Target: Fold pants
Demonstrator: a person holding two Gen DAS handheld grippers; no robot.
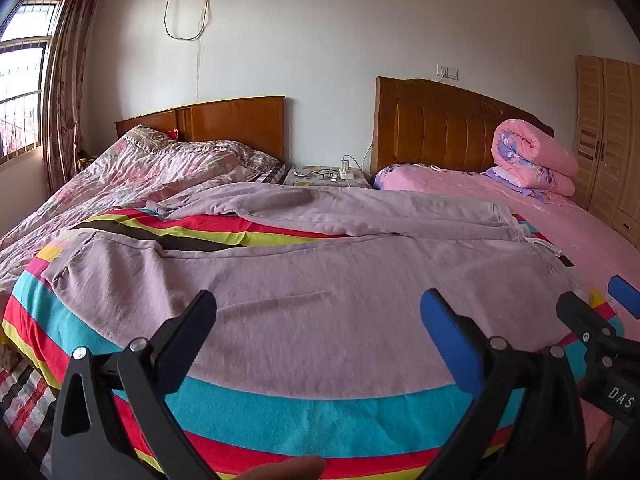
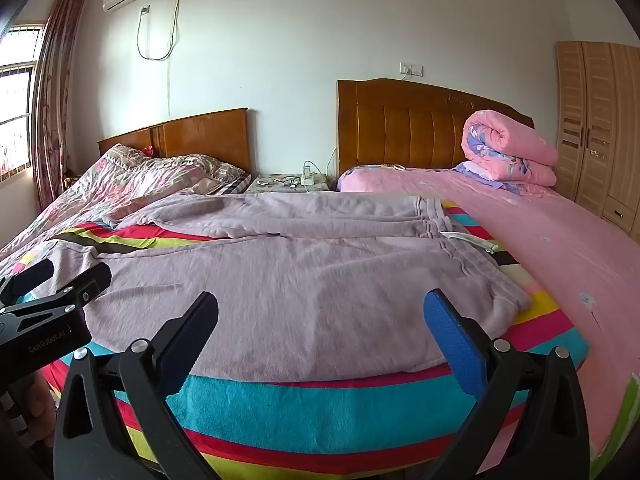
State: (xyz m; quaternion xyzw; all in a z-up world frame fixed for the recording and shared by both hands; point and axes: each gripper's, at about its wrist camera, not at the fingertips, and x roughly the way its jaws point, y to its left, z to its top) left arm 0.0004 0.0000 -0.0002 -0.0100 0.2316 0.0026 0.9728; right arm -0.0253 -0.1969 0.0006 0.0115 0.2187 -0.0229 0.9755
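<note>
Here I am holding both tools above the near edge of the bed, and neither is gripping anything: the left gripper [image 1: 318, 312] is spread wide with its fingers released, and the right gripper [image 2: 320, 312] is equally spread and empty. The pants [image 2: 280, 276] are lying flat across the striped blanket [image 2: 320, 404], waistband [image 2: 448, 224] toward my right and the two legs running off to my left, the near leg directly under both tools and the far leg just beyond it. In my judgement no fold is yet made, so the step in hand is the first one: bringing one leg over the other. To do it well, I am planning to pinch only the pants' near edge, one tool near the waistband and the other near the cuff, to lift both ends evenly, and to lay the near leg squarely on the far one so the seams meet. The blanket beneath is soft and could be caught in the pinch. Nearby are a pink sheet [image 2: 560, 264] just beside the waistband, a rolled quilt [image 2: 508, 148] well apart at the headboard [image 2: 404, 128], and a floral duvet [image 1: 132, 172] past the cuffs; none is lying on the pants.
</note>
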